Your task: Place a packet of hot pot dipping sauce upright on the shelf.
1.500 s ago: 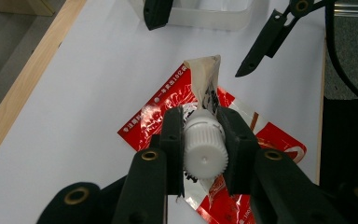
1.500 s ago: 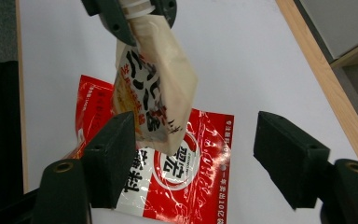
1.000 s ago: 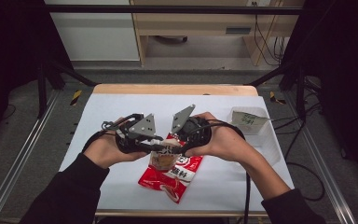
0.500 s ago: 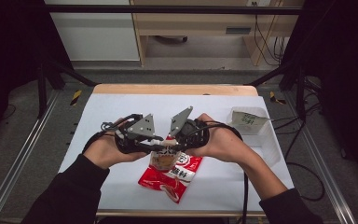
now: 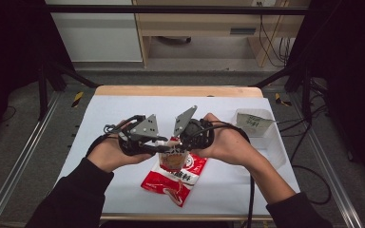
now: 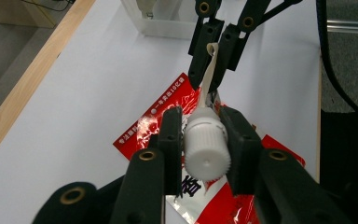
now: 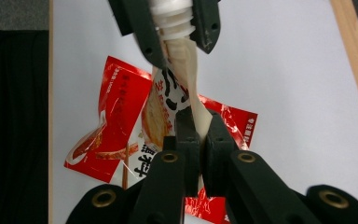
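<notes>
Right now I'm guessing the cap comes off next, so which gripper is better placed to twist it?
Left. The left gripper already clamps the white cap, while the right gripper pinches the pouch edge, likely steadying it.

A lab recording bay. Black frame rails (image 5: 171, 9) and loose cables (image 5: 309, 180) surround a white-covered table (image 5: 123, 109). Grey floor beneath.

White-topped table (image 5: 123, 114) with wooden edge – grey floor (image 5: 24, 156), pale wooden cabinet (image 5: 195, 28) behind
</notes>
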A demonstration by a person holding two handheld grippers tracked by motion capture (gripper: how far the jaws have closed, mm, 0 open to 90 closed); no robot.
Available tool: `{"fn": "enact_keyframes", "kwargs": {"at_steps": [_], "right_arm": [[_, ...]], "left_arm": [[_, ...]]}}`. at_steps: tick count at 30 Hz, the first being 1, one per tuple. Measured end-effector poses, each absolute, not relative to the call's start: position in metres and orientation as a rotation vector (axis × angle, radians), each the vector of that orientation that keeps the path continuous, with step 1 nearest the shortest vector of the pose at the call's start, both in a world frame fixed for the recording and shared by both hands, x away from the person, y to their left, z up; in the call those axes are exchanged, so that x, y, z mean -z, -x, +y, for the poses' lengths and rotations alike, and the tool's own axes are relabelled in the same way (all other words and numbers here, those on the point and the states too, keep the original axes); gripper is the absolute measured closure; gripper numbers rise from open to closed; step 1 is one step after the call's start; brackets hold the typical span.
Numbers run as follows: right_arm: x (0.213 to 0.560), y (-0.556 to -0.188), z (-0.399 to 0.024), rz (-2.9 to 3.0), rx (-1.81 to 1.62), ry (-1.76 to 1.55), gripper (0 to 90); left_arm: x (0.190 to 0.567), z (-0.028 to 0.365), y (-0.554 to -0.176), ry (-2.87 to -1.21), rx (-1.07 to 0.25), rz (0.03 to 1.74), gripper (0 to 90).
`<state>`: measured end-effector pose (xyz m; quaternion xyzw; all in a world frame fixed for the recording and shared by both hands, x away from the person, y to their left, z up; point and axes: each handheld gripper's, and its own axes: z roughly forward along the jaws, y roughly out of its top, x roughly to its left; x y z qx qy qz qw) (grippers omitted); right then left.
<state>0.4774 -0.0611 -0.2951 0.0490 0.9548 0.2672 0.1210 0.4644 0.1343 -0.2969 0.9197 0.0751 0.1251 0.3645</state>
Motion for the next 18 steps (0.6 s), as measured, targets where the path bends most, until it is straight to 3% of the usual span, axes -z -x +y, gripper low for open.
{"fn": "enact_keyframes", "kwargs": {"at_steps": [6,13,14,18], "right_arm": [[0.288,-0.478,-0.066,2.777,-0.758,-0.158,87.9],[0.290,-0.480,-0.077,2.775,-0.740,-0.185,87.8],[0.290,-0.481,-0.079,2.774,-0.739,-0.181,87.8],[0.287,-0.483,-0.088,2.756,-0.734,-0.202,87.8]], "left_arm": [[0.298,0.136,-0.462,-2.285,-0.339,0.225,39.1],[0.304,0.137,-0.459,-2.277,-0.307,0.215,23.9],[0.303,0.141,-0.458,-2.295,-0.384,0.269,22.6],[0.310,0.144,-0.455,-2.305,-0.397,0.285,15.9]]}}
